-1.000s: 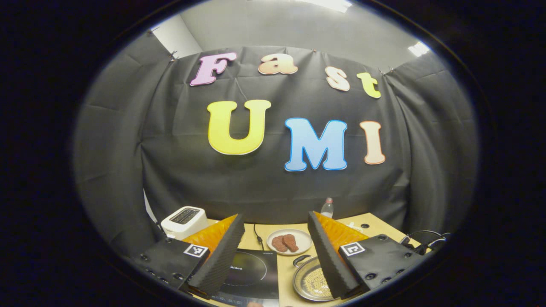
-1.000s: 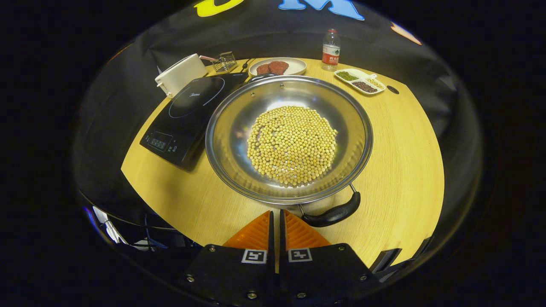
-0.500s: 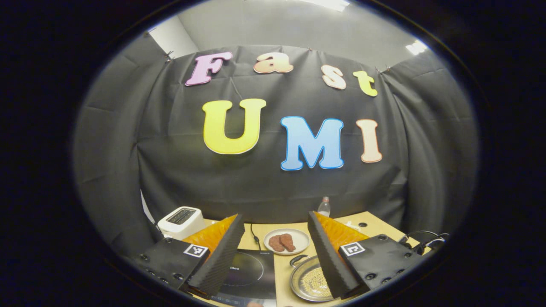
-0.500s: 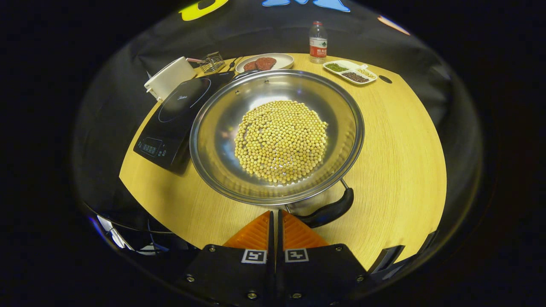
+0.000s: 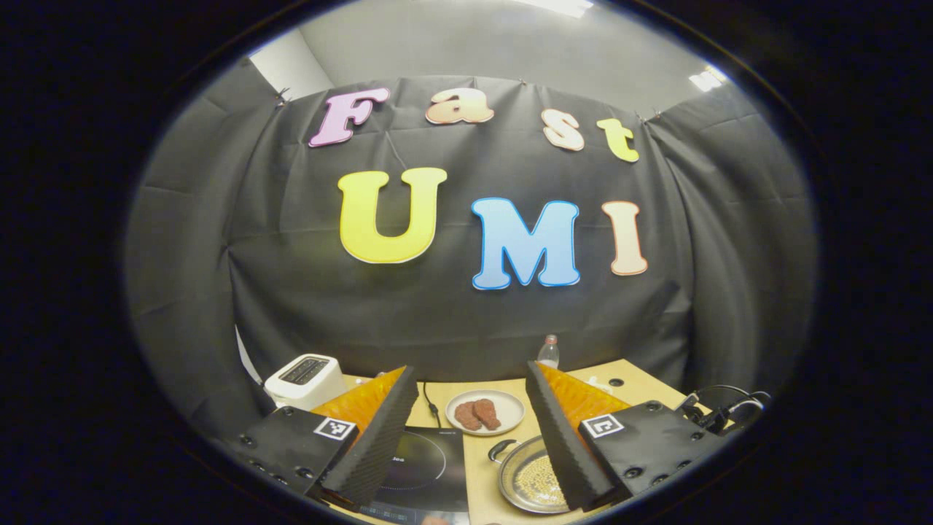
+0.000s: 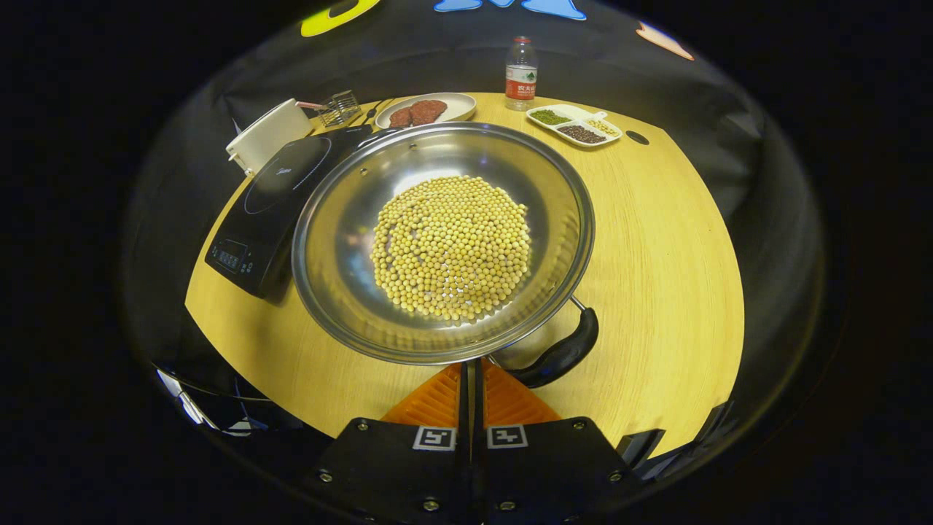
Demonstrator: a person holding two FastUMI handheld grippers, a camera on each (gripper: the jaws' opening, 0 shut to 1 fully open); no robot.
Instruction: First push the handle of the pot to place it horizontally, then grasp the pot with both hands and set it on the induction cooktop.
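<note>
Rotating on the tabletop since a second ago, the wide stainless-steel pot [image 6: 443,240] with its heap of yellow soybeans [image 6: 452,248] is drifting leftward in the right gripper view, and its curved black near handle [image 6: 557,356] is swinging further round to the right while the far black handle [image 5: 501,448] is edging toward the cooktop. Going from left to right across the pale wooden table [image 6: 656,240]: the white toaster [image 6: 266,135] is sitting at the far-left corner, the flat black induction cooktop [image 6: 270,200] is lying just beside the pot's left rim, the white plate of brown meat pieces [image 6: 426,111] is standing behind the pot, then the clear plastic water bottle [image 6: 520,73] and the white divided dish of beans [image 6: 576,125]. The right gripper [image 6: 472,375] is working with its orange fingers clenched together on nothing, their tips pressing in at the pot's near rim just left of the near handle — the pushing step is still in hand, I judge, since the handles are running diagonally rather than level. The left gripper [image 5: 470,408] is hanging above the table with its fingers spread wide — released, grasping nothing. Next, the push probably needs carrying on until the handles lie horizontal; then each gripper would need to take a handle before lifting the pot left onto the cooktop.
</note>
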